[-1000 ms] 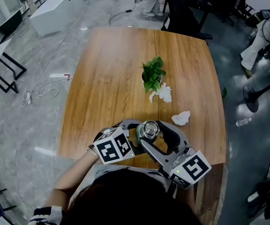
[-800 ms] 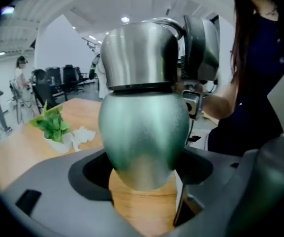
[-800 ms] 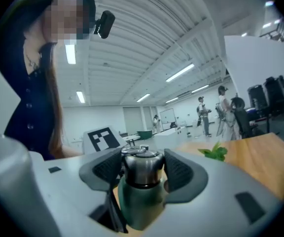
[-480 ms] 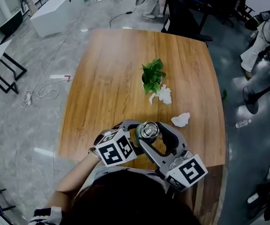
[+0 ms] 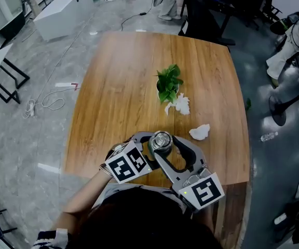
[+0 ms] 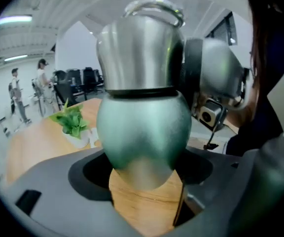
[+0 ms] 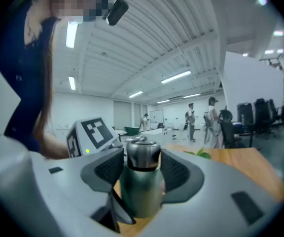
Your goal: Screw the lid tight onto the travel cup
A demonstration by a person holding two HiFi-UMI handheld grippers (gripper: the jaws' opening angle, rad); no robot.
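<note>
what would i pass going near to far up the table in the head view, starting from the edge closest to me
travel cup → crumpled tissue → white paper wad → potted plant

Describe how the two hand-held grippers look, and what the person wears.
Both the left hand-held gripper and the right hand-held gripper are light grey, with curved jaws lined with dark textured pads. Each carries a white cube with black square markers. The person's top is dark blue.
</note>
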